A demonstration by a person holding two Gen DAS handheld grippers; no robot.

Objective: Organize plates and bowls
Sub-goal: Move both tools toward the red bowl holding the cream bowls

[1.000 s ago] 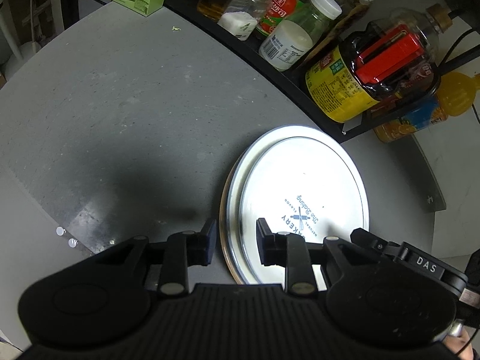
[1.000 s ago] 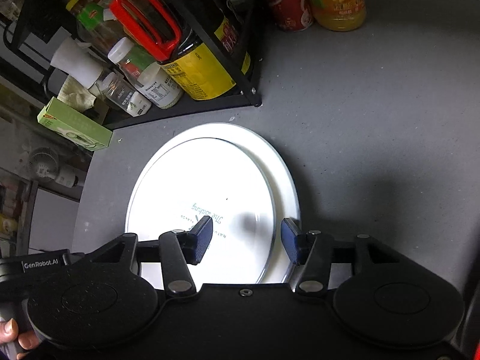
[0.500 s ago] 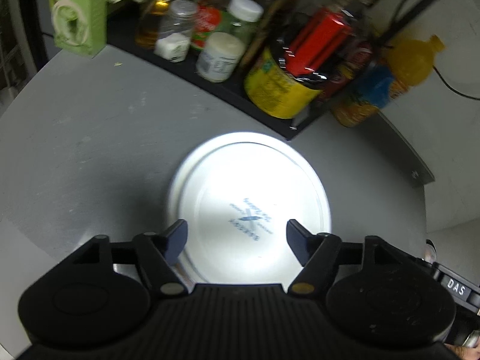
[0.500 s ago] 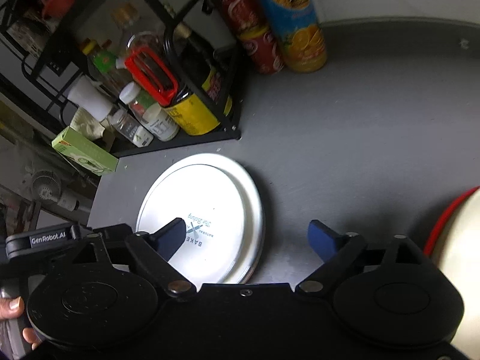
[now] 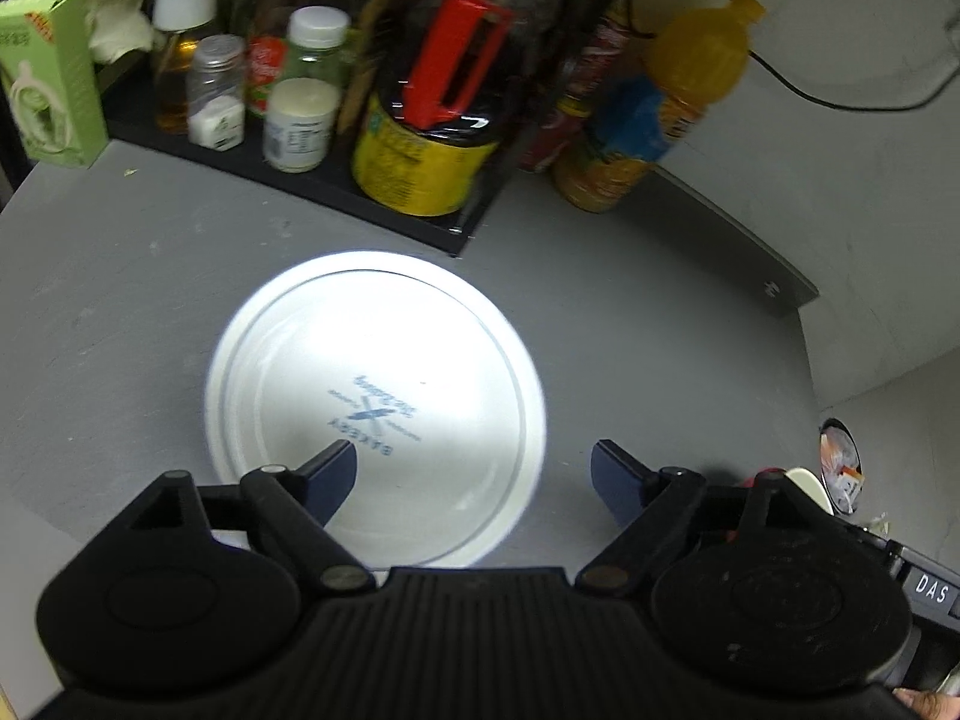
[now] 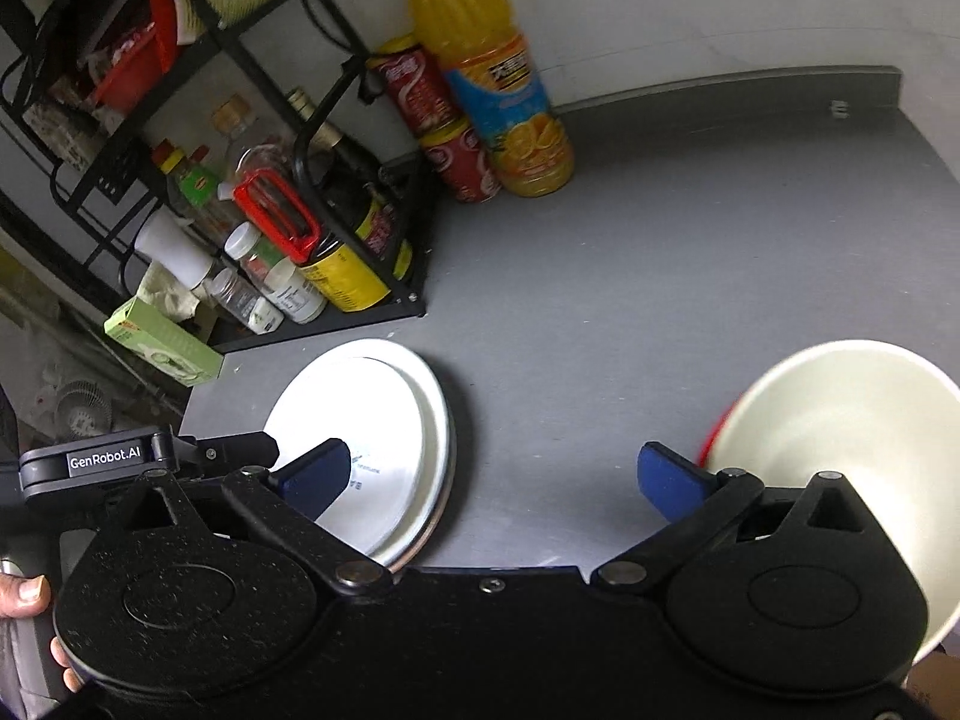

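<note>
A white plate (image 5: pixel 375 402) with blue print lies stacked on another plate on the grey counter; in the right wrist view the stack (image 6: pixel 390 438) sits left of centre. My left gripper (image 5: pixel 474 477) hovers open above its near edge, holding nothing. My right gripper (image 6: pixel 492 477) is open over bare counter, its left finger above the plates. A cream bowl with a red outside (image 6: pixel 840 420) stands at the right, just beyond the right finger. The left gripper's body (image 6: pixel 108 459) shows at the left edge there.
A black wire rack (image 6: pixel 366 306) full of bottles and jars stands behind the plates. An orange juice bottle (image 6: pixel 492 78) and red cans (image 6: pixel 438 120) stand by the wall. A green box (image 5: pixel 48 78) sits at far left. The counter's edge (image 5: pixel 792 300) ends at right.
Both grippers opened wide and pulled up and back from the plates. The right view swung right, bringing the cream bowl into sight. The plates stay stacked on the counter.
</note>
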